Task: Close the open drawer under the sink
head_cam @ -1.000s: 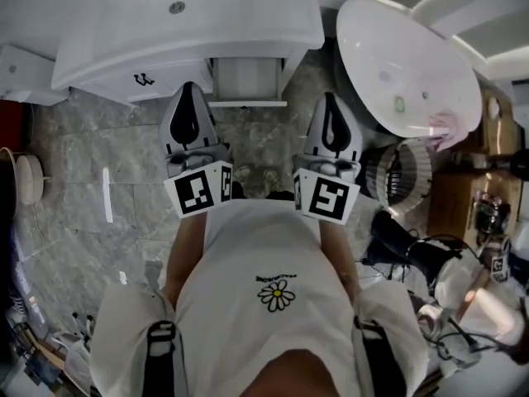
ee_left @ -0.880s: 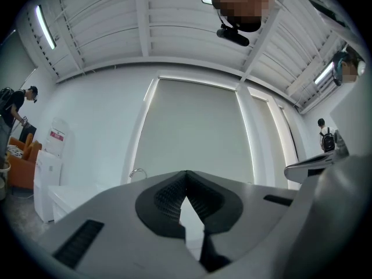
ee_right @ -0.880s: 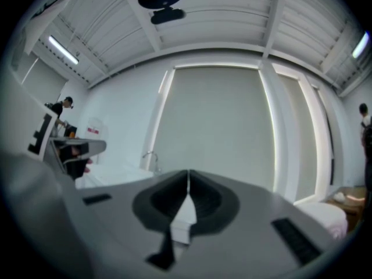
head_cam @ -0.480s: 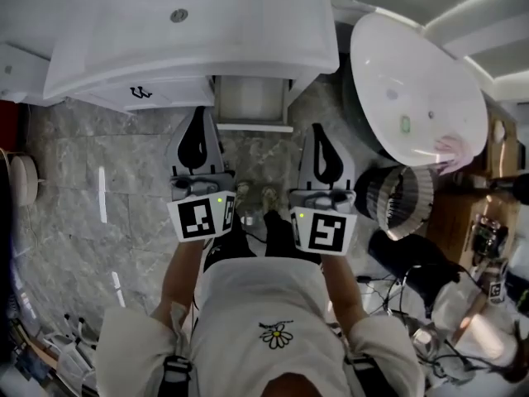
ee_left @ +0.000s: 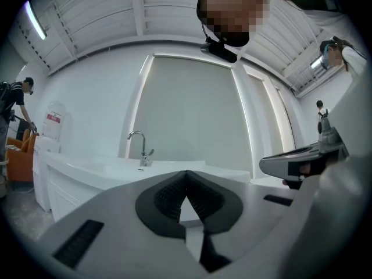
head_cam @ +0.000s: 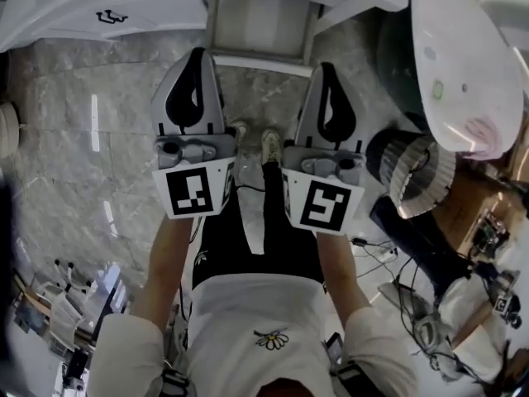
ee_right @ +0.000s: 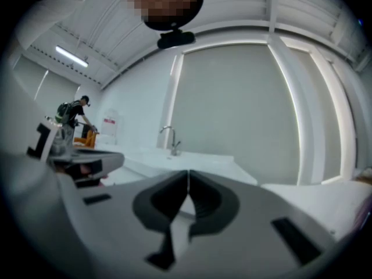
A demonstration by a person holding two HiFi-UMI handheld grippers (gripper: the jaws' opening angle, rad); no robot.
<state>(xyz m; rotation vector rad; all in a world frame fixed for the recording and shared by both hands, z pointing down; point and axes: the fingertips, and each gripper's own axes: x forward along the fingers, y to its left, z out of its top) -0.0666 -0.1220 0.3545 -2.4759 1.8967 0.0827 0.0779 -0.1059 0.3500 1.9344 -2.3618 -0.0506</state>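
The open drawer (head_cam: 261, 21) juts out of the white sink cabinet (head_cam: 99, 11) at the top of the head view. Its front edge lies just beyond both grippers. My left gripper (head_cam: 197, 54) is shut with nothing in it, pointing at the drawer's left corner. My right gripper (head_cam: 325, 67) is shut and empty too, a little short of the drawer's right corner. In the left gripper view the closed left gripper (ee_left: 186, 174) sits level with the white countertop (ee_left: 110, 170) and its faucet (ee_left: 139, 147). The right gripper (ee_right: 188, 174) faces the same faucet (ee_right: 170, 139).
A large white oval tub (head_cam: 463, 56) stands at the right, with a ribbed round bin (head_cam: 417, 176) below it. Cables and gear (head_cam: 438, 304) crowd the floor at the lower right. The person's feet (head_cam: 252, 143) stand on grey marble floor (head_cam: 74, 155) between the grippers.
Both grippers have sunk together and closed in on the drawer front. The head camera has dropped too, so the sink top has slid out of the head view.
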